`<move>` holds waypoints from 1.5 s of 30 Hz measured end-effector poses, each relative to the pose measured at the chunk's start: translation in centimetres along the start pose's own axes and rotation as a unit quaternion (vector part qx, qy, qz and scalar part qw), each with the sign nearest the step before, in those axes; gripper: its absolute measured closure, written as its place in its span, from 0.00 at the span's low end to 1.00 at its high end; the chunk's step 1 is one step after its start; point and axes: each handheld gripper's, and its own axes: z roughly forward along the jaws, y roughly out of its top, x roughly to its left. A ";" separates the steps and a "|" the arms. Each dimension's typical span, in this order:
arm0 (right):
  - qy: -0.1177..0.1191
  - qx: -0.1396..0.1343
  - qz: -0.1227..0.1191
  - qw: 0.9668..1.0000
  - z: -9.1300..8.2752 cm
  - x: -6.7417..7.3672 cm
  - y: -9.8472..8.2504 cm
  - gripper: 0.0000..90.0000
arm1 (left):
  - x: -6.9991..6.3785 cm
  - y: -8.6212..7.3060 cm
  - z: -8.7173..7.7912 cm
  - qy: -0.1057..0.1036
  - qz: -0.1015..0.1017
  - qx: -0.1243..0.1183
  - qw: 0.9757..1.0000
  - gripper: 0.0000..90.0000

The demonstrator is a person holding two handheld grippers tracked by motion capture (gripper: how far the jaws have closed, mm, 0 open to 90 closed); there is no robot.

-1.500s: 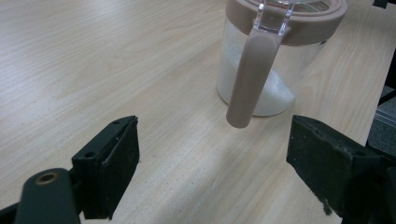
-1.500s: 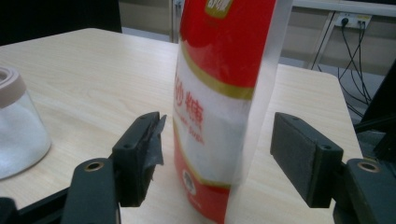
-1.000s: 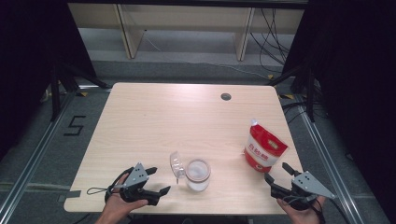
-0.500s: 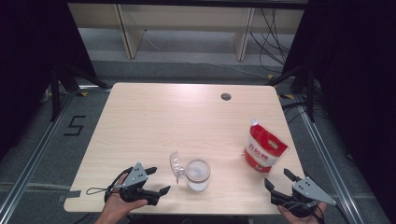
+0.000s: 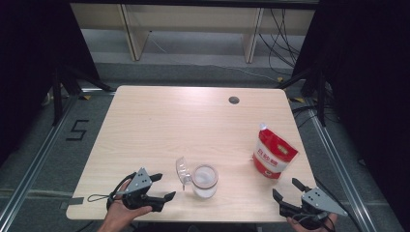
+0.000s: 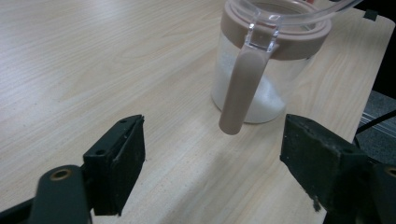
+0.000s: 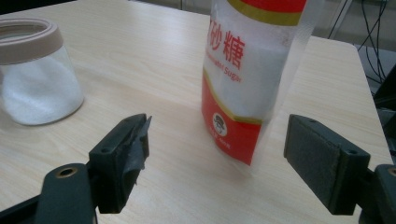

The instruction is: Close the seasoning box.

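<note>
Since both hands wait at the near tabletop [image 5: 145, 125] edge, the left gripper [image 5: 159, 187], jaws wide but just narrowing on nothing, should steady the jar [image 5: 205, 181] by its brown strap; lid flipped open, it holds white granules low down. The right gripper [image 5: 286, 189], open and empty, faces the upright sugar pouch [image 5: 272, 155].

Open-lidded sugar jar [image 5: 205, 181] stands left of upright, perhaps opened, red pouch [image 5: 273, 156].
</note>
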 end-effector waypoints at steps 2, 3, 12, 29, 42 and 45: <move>-0.002 -0.001 -0.007 1.000 0.0 0.0 0.0 0.26 | -0.2 0.2 -0.2 -0.003 0.004 -0.001 1.000 0.32; 0.000 0.002 -0.003 1.000 0.0 0.1 0.0 0.26 | -0.3 0.3 -0.3 -0.004 0.006 -0.005 1.000 0.35; 0.005 0.009 -0.008 1.000 -0.1 0.7 0.1 0.26 | -0.9 0.9 -0.7 -0.025 0.032 -0.019 0.999 0.62; 0.011 0.008 -0.015 1.000 -0.1 1.2 0.0 0.27 | -2.4 2.9 -0.7 -0.028 0.054 -0.034 0.998 0.99; 0.014 0.010 -0.020 1.000 -0.1 1.2 0.0 0.27 | -2.6 3.7 0.0 -0.021 0.067 -0.037 0.997 0.99; 0.013 0.009 -0.019 1.000 -0.1 1.3 0.0 0.27 | -2.9 3.8 0.1 -0.016 0.055 -0.034 0.998 0.99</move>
